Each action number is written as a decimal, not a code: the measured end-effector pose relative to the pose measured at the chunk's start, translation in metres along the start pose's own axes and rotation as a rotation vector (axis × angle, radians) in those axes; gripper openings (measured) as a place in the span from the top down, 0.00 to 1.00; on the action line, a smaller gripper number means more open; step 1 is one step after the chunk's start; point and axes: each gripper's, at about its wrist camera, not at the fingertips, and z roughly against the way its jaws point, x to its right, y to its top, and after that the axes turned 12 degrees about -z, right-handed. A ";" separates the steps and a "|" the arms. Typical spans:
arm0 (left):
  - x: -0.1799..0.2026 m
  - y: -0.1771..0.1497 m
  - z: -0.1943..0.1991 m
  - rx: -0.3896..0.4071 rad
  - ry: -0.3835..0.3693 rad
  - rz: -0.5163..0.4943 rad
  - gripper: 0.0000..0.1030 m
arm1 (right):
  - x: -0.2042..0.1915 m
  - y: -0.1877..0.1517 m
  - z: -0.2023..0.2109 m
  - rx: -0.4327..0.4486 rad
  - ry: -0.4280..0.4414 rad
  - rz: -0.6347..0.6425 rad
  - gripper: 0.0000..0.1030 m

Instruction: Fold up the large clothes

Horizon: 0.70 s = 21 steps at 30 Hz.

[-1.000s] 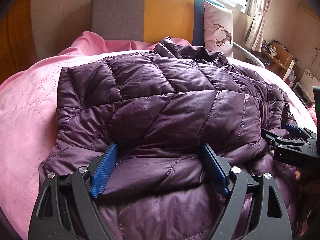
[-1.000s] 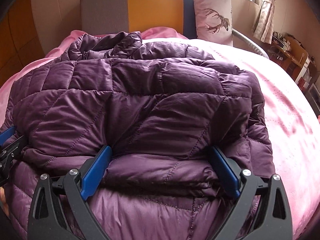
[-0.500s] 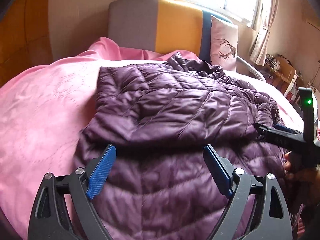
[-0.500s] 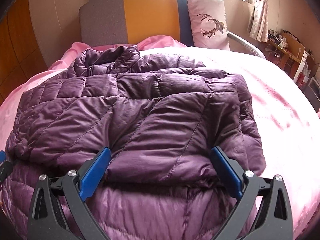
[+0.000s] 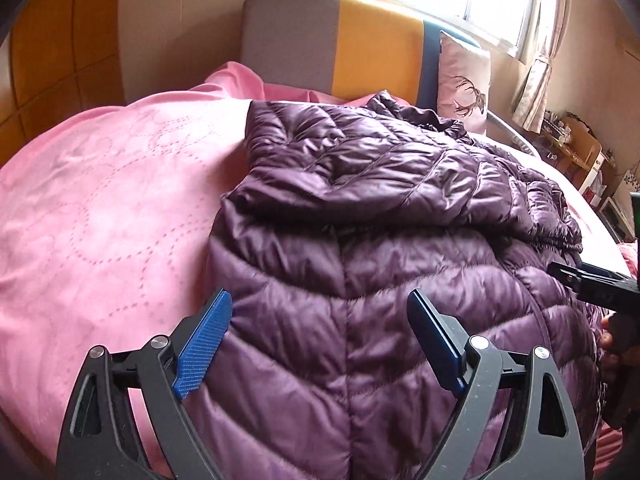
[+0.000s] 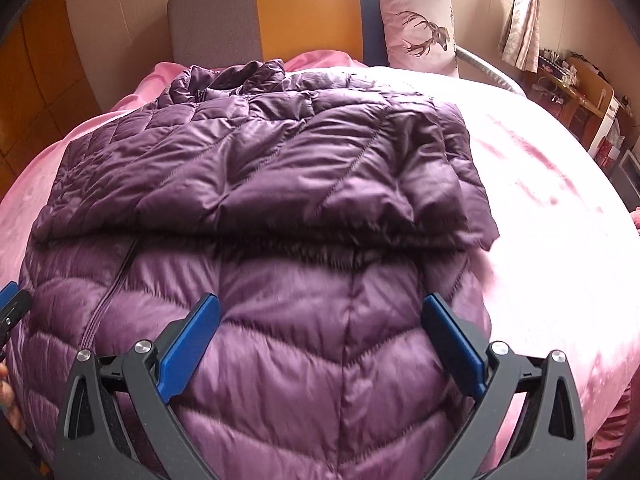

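A purple quilted down jacket (image 5: 384,208) (image 6: 280,184) lies on the pink bed, its far part folded over onto the near part, with a fold edge running across the middle. My left gripper (image 5: 320,320) hovers open above the jacket's near left part, nothing between its blue pads. My right gripper (image 6: 320,328) hovers open above the near right part, also holding nothing. The right gripper's tip (image 5: 584,280) shows at the right edge of the left wrist view, and the left gripper's tip (image 6: 12,304) at the left edge of the right wrist view.
A pink quilted bedspread (image 5: 100,208) (image 6: 552,208) covers the bed on both sides of the jacket. Behind stand a grey, yellow and blue headboard (image 5: 340,44) and a deer-print pillow (image 6: 420,28). A cluttered wooden desk (image 6: 576,88) is at the far right.
Both grippers have let go of the folded jacket edge and drawn back toward me. The folded layer now lies flat farther away, and the left view has shifted left over the pink bedspread.
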 end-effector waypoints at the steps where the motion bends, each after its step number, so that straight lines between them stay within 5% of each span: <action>1: 0.000 -0.003 0.001 -0.001 0.001 0.001 0.15 | 0.002 -0.002 0.004 0.002 0.002 0.003 0.02; 10: -0.007 -0.029 0.017 -0.035 0.002 -0.005 0.15 | 0.044 -0.015 0.035 0.013 -0.048 0.002 0.02; 17: -0.030 -0.072 0.050 -0.076 -0.063 0.021 0.18 | 0.108 -0.059 0.055 -0.134 0.054 -0.076 0.02; 21: -0.040 -0.101 0.070 -0.120 -0.136 0.035 0.25 | 0.131 -0.098 0.069 -0.245 0.130 -0.110 0.13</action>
